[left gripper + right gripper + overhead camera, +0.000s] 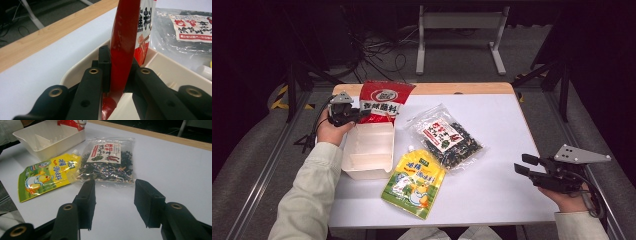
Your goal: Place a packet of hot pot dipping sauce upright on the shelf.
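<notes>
Three food pouches and one container lie on the white table [492, 125], and the work starts at the left. There the left gripper [354, 116] is clamped on the lower edge of the glossy red plastic seasoning pouch [384, 100]; in the left gripper view its jaws press flat against both sides of the pouch [122, 50], which stands nearly upright over the far end of the cream-white plastic divided bin [368, 152]. Judging from this, the pouch is being set into the bin's far compartment. To do it well, lower it straight so its bottom edge clears the rim [82, 62] and the divider, let it settle against a wall, and release only once it bears its own weight, or it may tip out toward the table.

Just right of the bin lies the yellow-and-green spouted stand-up pouch [414, 180], flat, its spout pointing toward the clear plastic bag of dark dried seaweed [447, 137] beyond it.

Farthest right, the right gripper [523, 165] hovers near the table's edge, jaws spread wide with nothing between them, aimed at the seaweed bag [106, 162].
</notes>
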A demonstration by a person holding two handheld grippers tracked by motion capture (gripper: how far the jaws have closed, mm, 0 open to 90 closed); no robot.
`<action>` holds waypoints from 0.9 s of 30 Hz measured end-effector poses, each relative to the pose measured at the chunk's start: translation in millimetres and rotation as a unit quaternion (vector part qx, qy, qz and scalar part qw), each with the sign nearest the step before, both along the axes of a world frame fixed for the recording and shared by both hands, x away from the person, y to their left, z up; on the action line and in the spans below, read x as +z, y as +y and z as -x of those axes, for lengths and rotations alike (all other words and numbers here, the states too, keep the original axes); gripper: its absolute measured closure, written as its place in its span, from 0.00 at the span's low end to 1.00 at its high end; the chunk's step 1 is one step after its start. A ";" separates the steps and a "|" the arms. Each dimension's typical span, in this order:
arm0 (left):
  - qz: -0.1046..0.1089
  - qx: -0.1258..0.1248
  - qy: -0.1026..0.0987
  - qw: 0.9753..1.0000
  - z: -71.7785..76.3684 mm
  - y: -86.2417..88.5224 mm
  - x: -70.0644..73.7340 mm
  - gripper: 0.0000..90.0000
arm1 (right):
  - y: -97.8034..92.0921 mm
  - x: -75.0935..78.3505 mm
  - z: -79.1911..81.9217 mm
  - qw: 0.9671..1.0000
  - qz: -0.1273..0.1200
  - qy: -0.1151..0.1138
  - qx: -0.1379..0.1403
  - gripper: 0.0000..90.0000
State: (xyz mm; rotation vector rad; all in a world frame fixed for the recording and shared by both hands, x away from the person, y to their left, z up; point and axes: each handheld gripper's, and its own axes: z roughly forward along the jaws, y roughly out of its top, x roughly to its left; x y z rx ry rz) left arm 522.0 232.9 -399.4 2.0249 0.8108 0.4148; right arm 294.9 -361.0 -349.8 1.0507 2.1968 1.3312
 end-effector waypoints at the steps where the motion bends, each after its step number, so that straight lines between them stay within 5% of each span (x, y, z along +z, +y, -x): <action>1: 0.001 0.002 0.004 1.000 0.0 -0.7 -0.5 0.91 | 0.5 0.0 0.0 1.000 0.000 0.000 0.000 0.57; 5: -0.002 0.027 0.037 0.999 -0.6 -4.5 1.1 0.92 | 1.4 0.2 0.1 1.000 0.002 0.000 0.002 0.56; 12: -0.029 0.039 0.031 0.998 0.0 -8.5 1.7 0.91 | 0.5 1.1 1.5 1.000 -0.001 -0.003 0.002 0.56; 19: -0.051 0.056 0.053 0.996 -1.1 -11.8 -2.4 0.91 | 1.9 1.2 1.5 1.000 -0.002 -0.003 0.004 0.56; 27: -0.037 0.059 0.059 0.996 -1.4 -6.6 -5.4 0.90 | 1.4 1.5 1.4 1.000 -0.002 -0.004 0.005 0.56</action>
